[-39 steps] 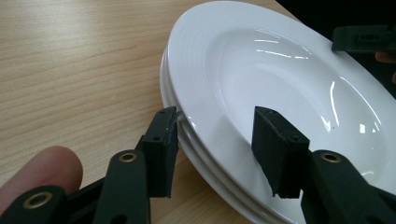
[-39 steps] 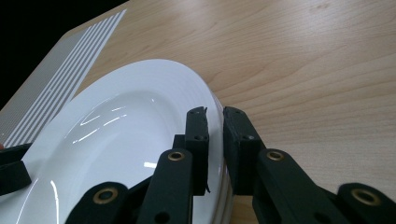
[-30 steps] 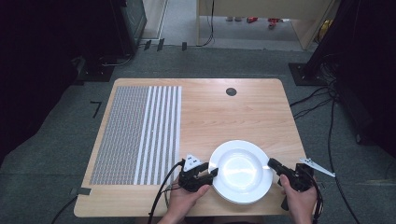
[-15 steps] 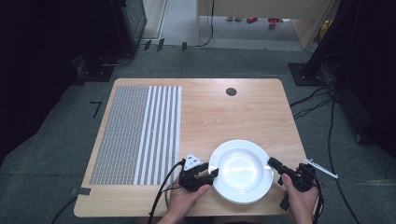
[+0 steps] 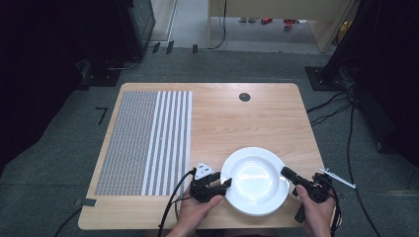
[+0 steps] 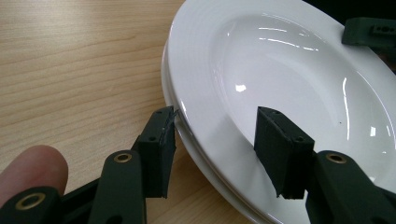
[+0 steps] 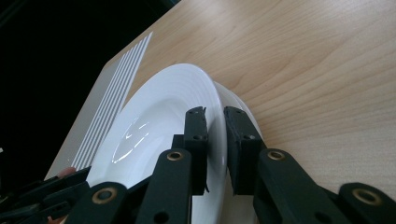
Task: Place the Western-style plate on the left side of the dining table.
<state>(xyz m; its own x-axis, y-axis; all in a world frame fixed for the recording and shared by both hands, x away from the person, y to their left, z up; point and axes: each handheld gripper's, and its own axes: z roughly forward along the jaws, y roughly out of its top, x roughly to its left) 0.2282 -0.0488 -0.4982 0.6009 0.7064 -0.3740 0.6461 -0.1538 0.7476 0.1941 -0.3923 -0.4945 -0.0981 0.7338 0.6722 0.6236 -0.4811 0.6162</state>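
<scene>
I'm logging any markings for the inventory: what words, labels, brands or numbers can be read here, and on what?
None: the white plates, the striped mat, the wooden table and both grippers carry no readable text, number or sign.

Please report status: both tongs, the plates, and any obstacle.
Right tongs shut on top plate rim. Left tongs just opening, astride stack edge, pads clear. Lower plate beneath. Nothing in the way.

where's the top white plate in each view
high view: top white plate lies on the stack at the table's near edge, between the left gripper and right gripper.
left gripper view: plate covers the upper right, its rim between the open jaws.
right gripper view: plate at centre left, rim clamped.
shared landmark: striped mat.
</scene>
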